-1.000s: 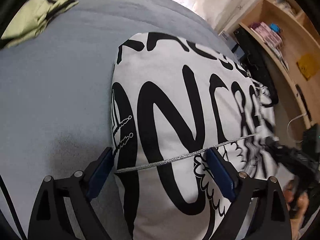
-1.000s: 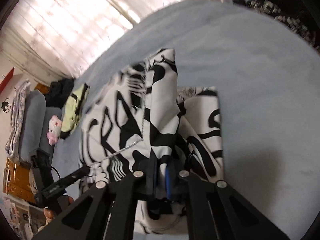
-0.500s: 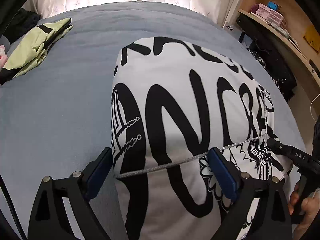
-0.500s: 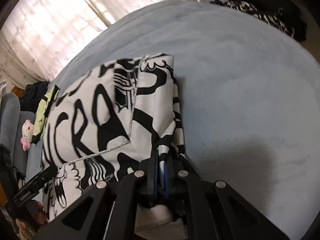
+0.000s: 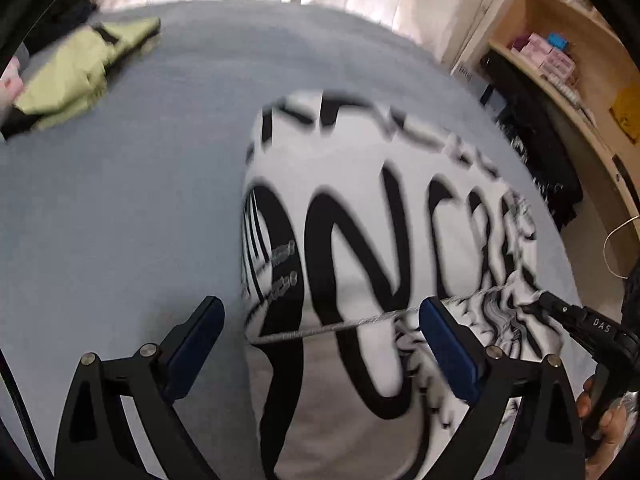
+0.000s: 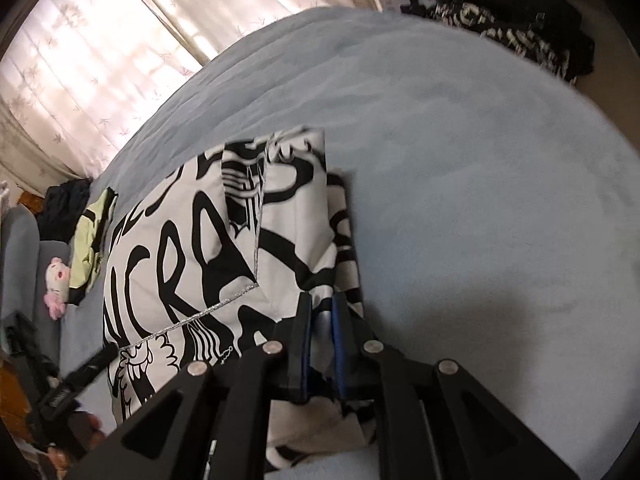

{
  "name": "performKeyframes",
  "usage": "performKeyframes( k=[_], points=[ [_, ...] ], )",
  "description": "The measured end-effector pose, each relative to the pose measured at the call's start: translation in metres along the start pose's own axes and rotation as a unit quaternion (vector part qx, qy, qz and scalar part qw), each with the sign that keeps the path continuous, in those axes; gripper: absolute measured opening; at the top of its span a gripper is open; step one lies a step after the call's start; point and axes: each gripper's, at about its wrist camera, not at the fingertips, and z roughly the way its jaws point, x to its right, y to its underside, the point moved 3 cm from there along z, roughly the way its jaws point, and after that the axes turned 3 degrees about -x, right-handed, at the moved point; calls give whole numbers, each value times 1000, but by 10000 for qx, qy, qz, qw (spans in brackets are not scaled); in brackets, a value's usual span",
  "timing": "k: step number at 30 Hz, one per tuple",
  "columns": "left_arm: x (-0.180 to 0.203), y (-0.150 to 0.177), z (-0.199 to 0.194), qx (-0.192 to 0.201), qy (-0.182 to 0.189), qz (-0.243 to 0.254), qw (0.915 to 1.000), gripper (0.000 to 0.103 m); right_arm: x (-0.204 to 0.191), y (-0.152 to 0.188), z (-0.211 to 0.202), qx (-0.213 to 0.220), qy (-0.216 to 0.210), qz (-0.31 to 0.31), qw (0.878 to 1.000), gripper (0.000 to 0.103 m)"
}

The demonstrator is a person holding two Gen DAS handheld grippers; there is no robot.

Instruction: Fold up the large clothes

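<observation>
A large white garment with bold black lettering point(image 5: 360, 216) lies partly folded on the grey-blue bed point(image 5: 120, 208). A silver trim line crosses it. My left gripper point(image 5: 320, 344) is open and empty, its jaws spread wide above the garment's near left edge. My right gripper point(image 6: 320, 312) is shut on the garment's near right edge point(image 6: 320, 320), fabric bunched between the blue pads. The garment also shows in the right wrist view point(image 6: 192, 248), with one flap folded over the body. The right gripper's tip point(image 5: 576, 316) shows at the left view's right side.
A folded yellow-green garment point(image 5: 80, 68) lies at the bed's far left. A wooden shelf unit point(image 5: 580, 80) with dark clothes point(image 6: 520, 36) stands to the right of the bed. A pink plush toy point(image 6: 56, 280) sits on a grey sofa. Curtains point(image 6: 100, 60) hang behind.
The right gripper has brought the lifted garment edge down so the fabric lies flatter on the bed. The left gripper stays open and has drifted slightly back over the near left edge.
</observation>
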Motion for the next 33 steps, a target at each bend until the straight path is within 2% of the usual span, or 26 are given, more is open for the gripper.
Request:
performKeyframes(
  k=[3, 5, 8, 10, 13, 16, 19, 21, 22, 24, 25, 26, 28, 29, 33],
  points=[
    [4, -11, -24, 396, -82, -23, 9992, 97, -12, -4, -18, 263, 145, -157, 9994, 10],
    [11, -21, -33, 555, -147, -11, 9983, 95, -23, -9, -26, 437, 31, -206, 9988, 10],
    [25, -38, -36, 712, -244, 151, 9971, 87, -51, -21, -30, 559, -218, -468, 9971, 10],
    [33, -43, -32, 712, -300, 213, 9968, 86, -72, -28, -23, 507, -321, -688, 9958, 10],
    [43, -53, -18, 694, -193, 218, 9972, 81, -103, -36, -3, 500, -558, -1012, 9920, 10],
    [51, -57, 5, 731, -242, 219, 9968, 81, -118, -43, 33, 188, -762, -1071, 9911, 10],
    [48, -58, 36, 627, -731, 304, 9949, 80, -109, -49, 69, 52, -401, -1097, 9931, 10],
    [42, -54, 50, 682, -1081, 454, 9908, 83, -89, -53, 88, 133, -12, -1143, 9934, 9],
    [39, -52, 54, 692, -1066, 477, 9907, 84, -77, -54, 94, 111, -5, -1026, 9947, 5],
    [35, -50, 58, 713, -1043, 415, 9911, 88, -60, -55, 100, 20, -494, -669, 9965, 3],
    [36, -49, 61, 726, -1111, 440, 9902, 89, -56, -56, 99, 26, -529, -615, 9967, 0],
    [36, -48, 64, 729, -1183, 467, 9892, 92, -57, -56, 98, 48, -473, -646, 9968, 0],
    [32, -46, 67, 716, -1202, 416, 9893, 98, -59, -57, 95, 107, -6, -810, 9967, 0],
    [29, -47, 67, 691, -1164, 329, 9902, 101, -58, -57, 93, 118, 42, -824, 9965, 0],
    [20, -48, 63, 572, -985, 123, 9934, 102, -46, -60, 83, 155, 283, -705, 9970, 2]
  ],
)
